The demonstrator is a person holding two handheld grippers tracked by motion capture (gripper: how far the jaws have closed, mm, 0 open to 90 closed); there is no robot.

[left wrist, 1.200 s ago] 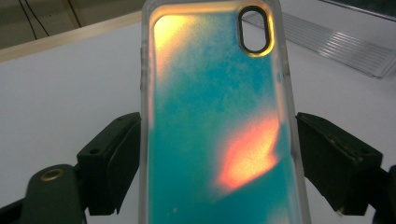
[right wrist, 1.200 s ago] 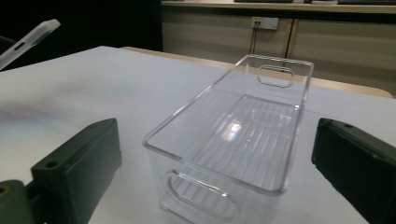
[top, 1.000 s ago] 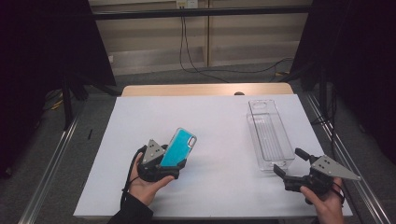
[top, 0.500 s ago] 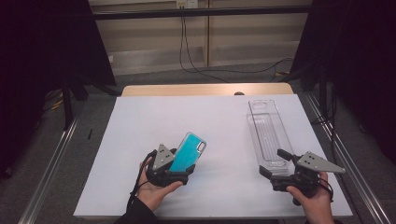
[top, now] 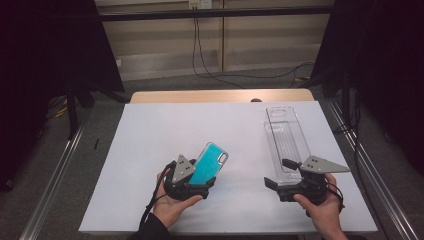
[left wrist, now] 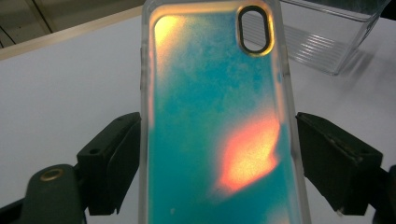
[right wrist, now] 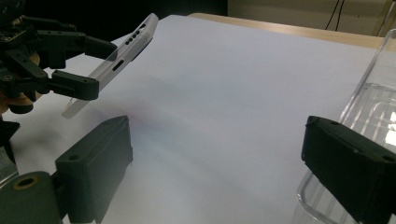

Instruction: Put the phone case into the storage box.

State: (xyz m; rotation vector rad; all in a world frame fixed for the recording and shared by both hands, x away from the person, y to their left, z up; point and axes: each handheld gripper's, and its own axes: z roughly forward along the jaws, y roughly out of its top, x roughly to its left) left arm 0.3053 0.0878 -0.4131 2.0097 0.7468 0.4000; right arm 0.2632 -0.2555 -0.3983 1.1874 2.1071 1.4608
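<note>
Nearest the table's front edge, the left gripper (top: pixel 192 181) sits in the person's left hand (top: pixel 170 207) at about 7 o'clock on the white tabletop (top: pixel 150 135). Its jaws are clamped on the long edges of a teal phone case (top: pixel 209 162), which tilts up toward 1 o'clock, clear of the surface. In the left gripper view the case (left wrist: pixel 219 121) fills the middle between the two black jaws; its lower end is cut off by the frame, and an orange glare blurs part of the back. The oval camera cutout (left wrist: pixel 254 30) sits at the top.

At about 5 o'clock, the right gripper (top: pixel 285 181) is held in the right hand (top: pixel 325 212), jaws standing wide apart with nothing between them. In the right gripper view its right jaw overlaps the near end of a clear plastic tray (right wrist: pixel 373 107), whose bottom corner is hidden.

Farther out, toward 2 o'clock, the tray (top: pixel 287 137) runs lengthwise away from the person; its transparent walls are hard to trace against the white. The case is well apart from it.
</note>
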